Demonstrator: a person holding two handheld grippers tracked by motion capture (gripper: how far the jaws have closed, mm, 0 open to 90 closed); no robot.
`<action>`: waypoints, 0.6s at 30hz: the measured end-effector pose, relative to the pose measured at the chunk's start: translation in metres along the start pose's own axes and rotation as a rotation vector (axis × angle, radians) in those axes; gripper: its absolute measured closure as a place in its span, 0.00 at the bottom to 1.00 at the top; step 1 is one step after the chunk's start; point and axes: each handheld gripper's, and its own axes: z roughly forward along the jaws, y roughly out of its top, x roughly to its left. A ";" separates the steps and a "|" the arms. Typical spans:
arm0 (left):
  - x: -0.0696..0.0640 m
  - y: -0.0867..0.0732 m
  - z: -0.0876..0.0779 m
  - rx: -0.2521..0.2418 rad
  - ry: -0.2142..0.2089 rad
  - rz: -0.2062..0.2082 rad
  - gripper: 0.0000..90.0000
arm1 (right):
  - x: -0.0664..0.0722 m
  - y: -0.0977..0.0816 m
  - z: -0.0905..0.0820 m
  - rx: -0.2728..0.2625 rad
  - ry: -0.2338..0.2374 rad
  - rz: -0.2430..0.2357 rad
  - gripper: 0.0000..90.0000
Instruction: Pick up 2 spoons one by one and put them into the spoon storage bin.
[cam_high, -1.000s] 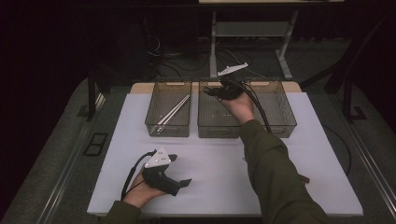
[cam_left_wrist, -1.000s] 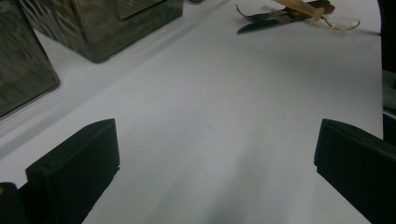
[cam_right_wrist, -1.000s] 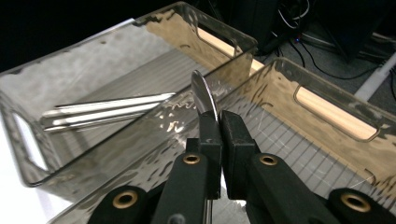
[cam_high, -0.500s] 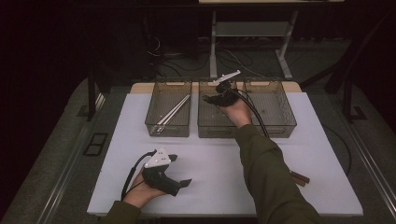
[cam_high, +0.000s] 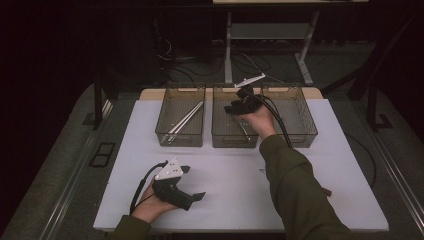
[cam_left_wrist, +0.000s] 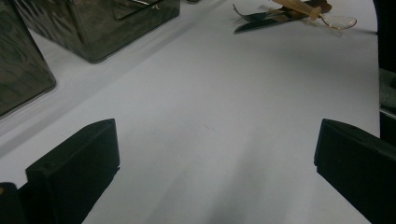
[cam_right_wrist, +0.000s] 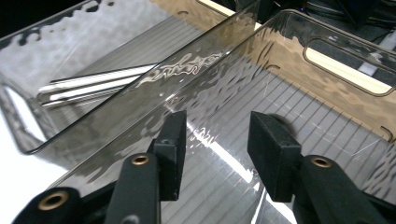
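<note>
Right gripper (cam_right_wrist: 215, 149) fingers just opened above middle bin (cam_high: 225, 135).

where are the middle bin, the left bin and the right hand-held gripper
middle bin (cam_high: 231, 141), high view, on its near wall
left bin (cam_high: 180, 139), high view, on its near wall
right hand-held gripper (cam_right_wrist: 214, 140), right gripper view, midway between its two black fingertips, jaws apart over the middle bin's floor

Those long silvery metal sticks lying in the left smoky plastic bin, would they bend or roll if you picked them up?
The silvery metal sticks look straight and thin, so probably stiff, not floppy. Their shine suggests smooth metal, likely slippery between jaws. They lie aslant in the left smoky plastic bin; if round, they may roll.
</note>
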 end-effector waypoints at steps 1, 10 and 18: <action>0.000 0.000 0.000 0.000 0.000 0.000 0.00 | 0.000 -0.001 -0.003 -0.004 0.002 0.000 0.59; 0.000 0.000 -0.001 0.004 0.003 0.006 0.00 | 0.004 -0.013 -0.029 -0.016 0.019 0.008 0.47; 0.000 -0.002 -0.001 0.008 0.018 0.002 0.00 | 0.013 -0.033 -0.053 0.003 0.017 -0.024 0.44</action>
